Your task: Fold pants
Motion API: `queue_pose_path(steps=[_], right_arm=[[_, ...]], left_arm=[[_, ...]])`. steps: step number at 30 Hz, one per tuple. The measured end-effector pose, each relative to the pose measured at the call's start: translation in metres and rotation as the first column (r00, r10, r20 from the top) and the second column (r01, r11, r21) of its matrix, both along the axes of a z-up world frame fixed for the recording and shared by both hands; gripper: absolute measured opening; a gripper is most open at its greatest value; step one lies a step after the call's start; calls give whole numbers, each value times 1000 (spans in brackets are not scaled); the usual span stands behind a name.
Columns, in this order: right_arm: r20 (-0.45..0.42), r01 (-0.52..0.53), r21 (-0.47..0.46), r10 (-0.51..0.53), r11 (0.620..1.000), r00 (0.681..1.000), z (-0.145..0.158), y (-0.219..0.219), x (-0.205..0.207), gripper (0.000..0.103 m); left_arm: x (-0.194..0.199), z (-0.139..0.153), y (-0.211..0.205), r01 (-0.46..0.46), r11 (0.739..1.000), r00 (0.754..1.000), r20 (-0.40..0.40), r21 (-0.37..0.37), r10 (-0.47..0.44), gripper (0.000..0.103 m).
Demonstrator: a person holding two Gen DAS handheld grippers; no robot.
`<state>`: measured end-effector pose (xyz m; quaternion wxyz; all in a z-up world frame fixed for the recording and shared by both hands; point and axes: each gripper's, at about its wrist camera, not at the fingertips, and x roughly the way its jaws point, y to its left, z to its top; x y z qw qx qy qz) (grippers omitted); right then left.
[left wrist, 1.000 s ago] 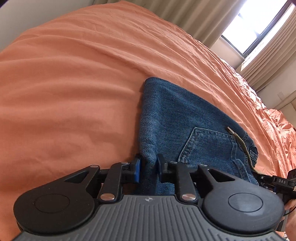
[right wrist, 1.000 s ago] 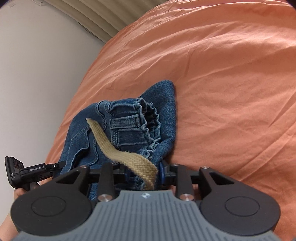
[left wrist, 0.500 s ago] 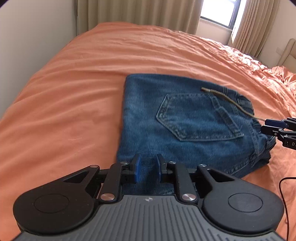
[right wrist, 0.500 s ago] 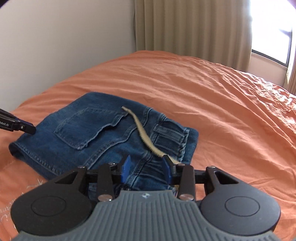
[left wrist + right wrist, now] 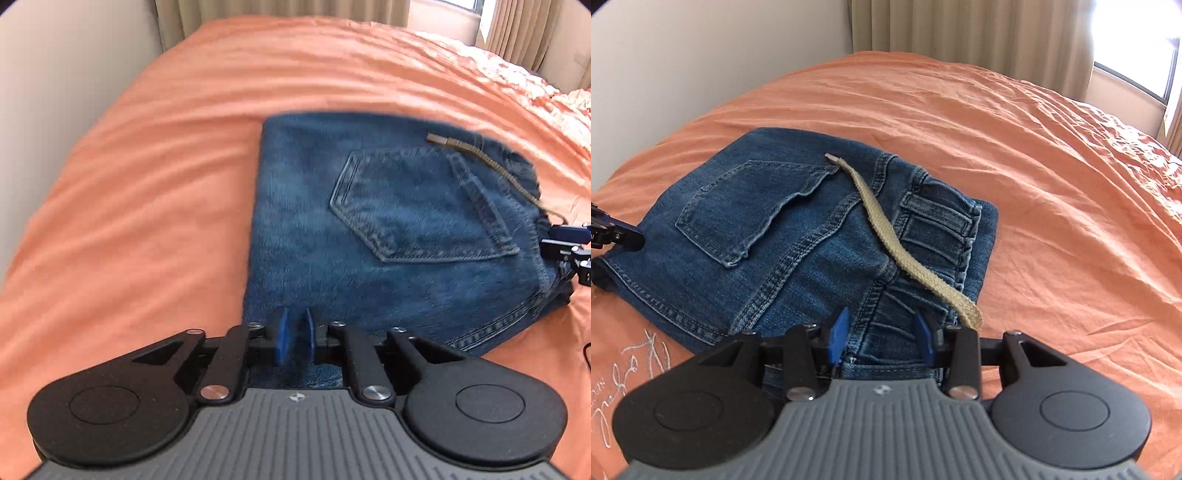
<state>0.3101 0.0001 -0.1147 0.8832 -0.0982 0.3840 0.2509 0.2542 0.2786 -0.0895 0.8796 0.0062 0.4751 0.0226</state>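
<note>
Between both grippers' parted jaws lie folded jeans edges

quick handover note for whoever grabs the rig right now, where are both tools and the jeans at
Left tool: pads close together over the near edge of the jeans; whether it pinches denim I cannot tell.
Right tool: open, pads either side of the waistband end, gripping nothing.
Jeans: folded into a compact rectangle, back pocket up, lying flat on the orange bedspread. The tan drawstring trails loose across the top.
Done: the fold looks finished and laid down.
Left: probably only to back both tools away, perhaps tuck the drawstring in.
</note>
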Motion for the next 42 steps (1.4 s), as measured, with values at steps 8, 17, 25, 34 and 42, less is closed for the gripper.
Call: queue_pose_path(steps=[8, 17, 25, 34, 42], right_arm=[[118, -25, 84, 15, 996, 993, 83, -11, -59, 54], [231, -58, 171, 17, 984, 973, 164, -31, -149, 71], [327, -55, 219, -20, 974, 945, 185, -57, -235, 81], [407, 23, 243, -123, 970, 905, 155, -75, -302, 81], [359, 108, 222, -184, 969, 915, 120, -67, -303, 81]], left_arm=[[-46, 106, -24, 32, 999, 989, 141, 35, -36, 26], [-126, 217, -75, 65, 988, 948, 299, 143, -106, 44], [-197, 228, -121, 59, 986, 896, 427, 158, -122, 76], [-230, 163, -149, -142, 988, 821, 564, 59, 85, 99], [-215, 109, -158, -187, 981, 864, 484, 56, 137, 99]])
